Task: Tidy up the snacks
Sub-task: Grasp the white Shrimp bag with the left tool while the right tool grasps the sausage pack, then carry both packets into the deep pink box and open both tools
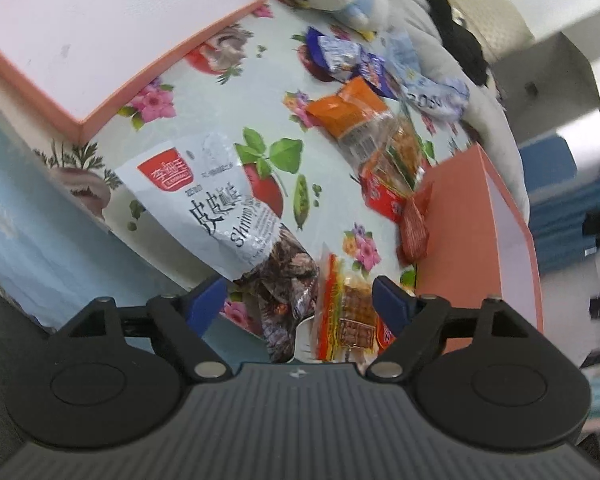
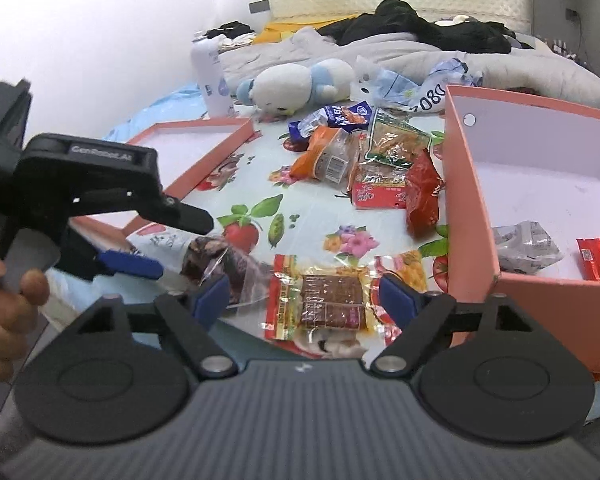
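My left gripper (image 1: 300,300) stands open over the table's near edge. A white shrimp-snack bag (image 1: 204,200) with a dark see-through end and a red-and-yellow packet of brown squares (image 1: 348,312) lie between its blue pads, untouched. In the right wrist view my right gripper (image 2: 304,298) is open too, and the same brown-square packet (image 2: 320,300) lies flat between its fingers. The left gripper (image 2: 170,242) shows at the left of that view, above the shrimp bag (image 2: 212,256), with a hand (image 2: 4,300) on its handle.
A pink box (image 2: 476,208) at the right holds a silver packet (image 2: 524,248) and a red packet (image 2: 598,260). Its lid (image 2: 204,160) lies at the left. Several snacks (image 2: 364,160) are piled mid-table. Behind them are a plush toy (image 2: 296,84) and a white bottle (image 2: 210,76).
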### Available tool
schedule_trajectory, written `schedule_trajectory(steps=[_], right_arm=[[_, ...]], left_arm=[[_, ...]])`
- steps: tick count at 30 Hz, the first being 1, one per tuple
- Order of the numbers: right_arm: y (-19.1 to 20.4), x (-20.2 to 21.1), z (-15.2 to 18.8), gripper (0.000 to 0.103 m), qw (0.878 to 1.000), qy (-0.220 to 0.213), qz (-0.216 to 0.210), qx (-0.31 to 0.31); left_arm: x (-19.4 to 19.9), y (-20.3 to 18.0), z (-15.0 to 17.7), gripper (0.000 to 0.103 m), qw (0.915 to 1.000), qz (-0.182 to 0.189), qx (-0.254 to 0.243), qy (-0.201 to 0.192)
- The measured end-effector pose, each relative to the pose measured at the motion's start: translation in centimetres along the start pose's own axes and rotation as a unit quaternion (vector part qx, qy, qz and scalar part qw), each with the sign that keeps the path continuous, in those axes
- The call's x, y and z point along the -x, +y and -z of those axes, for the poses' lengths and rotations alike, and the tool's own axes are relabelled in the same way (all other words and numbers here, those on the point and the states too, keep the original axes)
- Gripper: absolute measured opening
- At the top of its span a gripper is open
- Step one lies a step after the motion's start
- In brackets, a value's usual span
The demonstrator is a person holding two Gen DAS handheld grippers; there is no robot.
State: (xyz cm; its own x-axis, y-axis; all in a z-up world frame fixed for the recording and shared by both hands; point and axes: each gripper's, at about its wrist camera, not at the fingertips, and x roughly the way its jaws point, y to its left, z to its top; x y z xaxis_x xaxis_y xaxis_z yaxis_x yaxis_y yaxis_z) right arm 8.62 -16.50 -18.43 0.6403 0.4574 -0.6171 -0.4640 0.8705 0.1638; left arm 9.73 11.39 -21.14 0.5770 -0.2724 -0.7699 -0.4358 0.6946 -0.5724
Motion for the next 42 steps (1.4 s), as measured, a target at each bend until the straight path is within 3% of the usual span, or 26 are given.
schedule_trajectory(steps=[5,15,18,24,25,27,30,33,42], right_arm=[[0.4,-2.3,0.0,0.083,1.0,0.018,0.023,-0.003],[0.3,-7.0,1.2,0.081,0.995,0.054,0.084,0.016],[-0.4,-8.1,2.1,0.079,0.994,0.078,0.079,-0.002],[0.1,-7.9,2.5,0.073,0.995,0.072,0.073,0.02],[0.2,-7.9,2.5,0.072,0.995,0.072,0.072,0.024],[0.4,-7.9,2.6,0.067,0.995,0.071,0.07,0.031],[0.6,-7.9,2.4,0.057,0.995,0.073,0.062,0.036],[0.7,-7.8,2.1,0.055,0.995,0.072,0.06,0.04],[0.5,-6.5,1.0,0.055,0.996,0.065,0.053,0.024]], left_arm=[[-1.2,0.5,-0.4,0.084,0.9993,-0.009,0.035,0.007],[-3.6,-0.1,-0.2,0.083,0.9987,-0.046,0.018,0.006],[-4.4,0.6,0.0,0.083,0.9982,-0.049,0.033,0.007],[-4.8,0.4,0.1,0.082,0.9984,-0.049,0.028,-0.009],[-4.8,0.3,0.1,0.081,0.9983,-0.052,0.022,-0.011],[-5.0,0.0,0.2,0.068,0.998,-0.061,0.009,-0.015],[-5.2,-0.1,0.2,0.062,0.998,-0.061,-0.001,-0.016],[-5.1,-0.3,0.2,0.052,0.998,-0.057,-0.019,-0.015],[-2.7,-1.8,0.3,0.045,0.9928,-0.072,-0.092,-0.027]])
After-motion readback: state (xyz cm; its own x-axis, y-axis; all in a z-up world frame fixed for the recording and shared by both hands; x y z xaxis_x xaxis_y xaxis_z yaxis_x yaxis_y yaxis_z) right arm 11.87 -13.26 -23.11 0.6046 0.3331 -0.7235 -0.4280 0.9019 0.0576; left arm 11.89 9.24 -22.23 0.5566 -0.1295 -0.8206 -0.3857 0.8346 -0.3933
